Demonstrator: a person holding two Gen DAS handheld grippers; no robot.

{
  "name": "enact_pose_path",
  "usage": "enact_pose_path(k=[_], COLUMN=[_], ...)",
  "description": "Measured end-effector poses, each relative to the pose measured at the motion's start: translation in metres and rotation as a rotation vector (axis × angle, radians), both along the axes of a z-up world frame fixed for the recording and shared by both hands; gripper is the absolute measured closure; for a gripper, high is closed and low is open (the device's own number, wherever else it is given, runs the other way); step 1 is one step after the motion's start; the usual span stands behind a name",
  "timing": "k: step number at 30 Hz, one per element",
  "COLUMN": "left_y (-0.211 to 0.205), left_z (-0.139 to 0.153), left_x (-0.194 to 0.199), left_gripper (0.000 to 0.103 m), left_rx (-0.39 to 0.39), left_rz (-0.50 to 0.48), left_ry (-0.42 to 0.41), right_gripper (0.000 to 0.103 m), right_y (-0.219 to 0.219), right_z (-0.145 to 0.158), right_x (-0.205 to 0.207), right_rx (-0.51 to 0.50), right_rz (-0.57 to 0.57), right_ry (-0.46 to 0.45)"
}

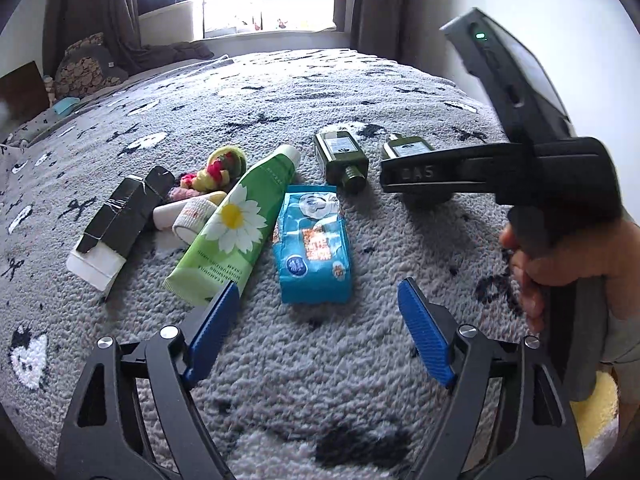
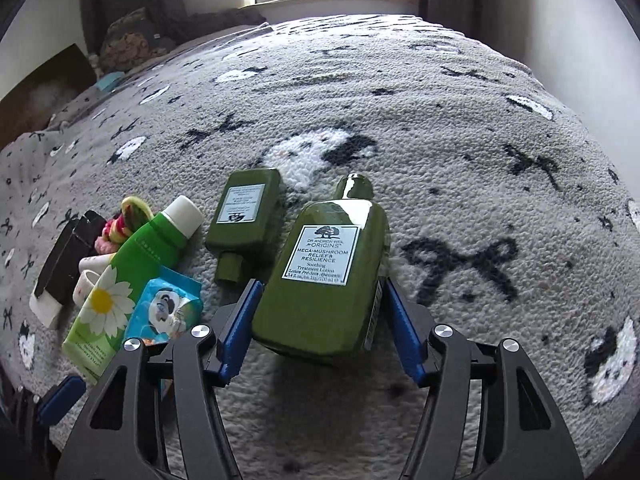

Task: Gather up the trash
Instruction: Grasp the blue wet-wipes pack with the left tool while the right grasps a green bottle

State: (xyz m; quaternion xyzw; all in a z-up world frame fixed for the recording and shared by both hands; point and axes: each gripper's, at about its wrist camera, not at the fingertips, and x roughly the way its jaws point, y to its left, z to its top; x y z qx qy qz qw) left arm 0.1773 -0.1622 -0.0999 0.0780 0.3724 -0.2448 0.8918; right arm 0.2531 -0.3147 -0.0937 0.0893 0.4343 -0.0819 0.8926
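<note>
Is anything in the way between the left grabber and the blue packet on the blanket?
No, nothing visible blocks it. The left gripper is open, and the blue packet lies just ahead of its fingertips with only bare blanket between. The green daisy tube lies close beside the packet, right by the gripper's left finger.

A row of items lies on the blanket (image 1: 320, 92): from left, a carton (image 1: 116, 220), a tape roll (image 1: 194, 216) with hair ties (image 1: 212, 172) behind it, a tube (image 1: 236, 220), a wipes pack (image 1: 312, 244), then two bottles. The nearer-left bottle (image 2: 244, 216) lies beside the tube's cap end. The right bottle (image 2: 324, 276) lies between the right gripper (image 2: 320, 328) fingers.
</note>
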Motion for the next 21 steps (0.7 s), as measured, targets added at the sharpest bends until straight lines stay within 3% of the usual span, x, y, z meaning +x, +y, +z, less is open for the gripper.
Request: enact_pose_path(k=[7,12,14,21], left_y=[-0.019,-0.027,-0.025,-0.015], left_z=[-0.015,-0.019,-0.017,-0.011], left_x=[0.041,0.049,0.046,0.001], left_gripper=[0.038,0.059,0.065,0.065], left_rx=[-0.006,0.036,0.034,0.027], left_rz=[0.023,0.033,0.027,-0.015], left_ry=[0.098,0.095,0.091,0.047], right_gripper=[0.044,0.044,0.045,0.047], right_y=[-0.023,-0.017,-0.014,0.000], right_z=[0.015,0.018,0.020,0.026], right_x=[-0.032,-0.059,-0.071,-0.112], right_rx=[0.018,-0.002,-0.014,-0.060], right_rz=[0.006,0.038,0.053,0.095], right_ry=[-0.061,-0.107,-0.126,-0.190])
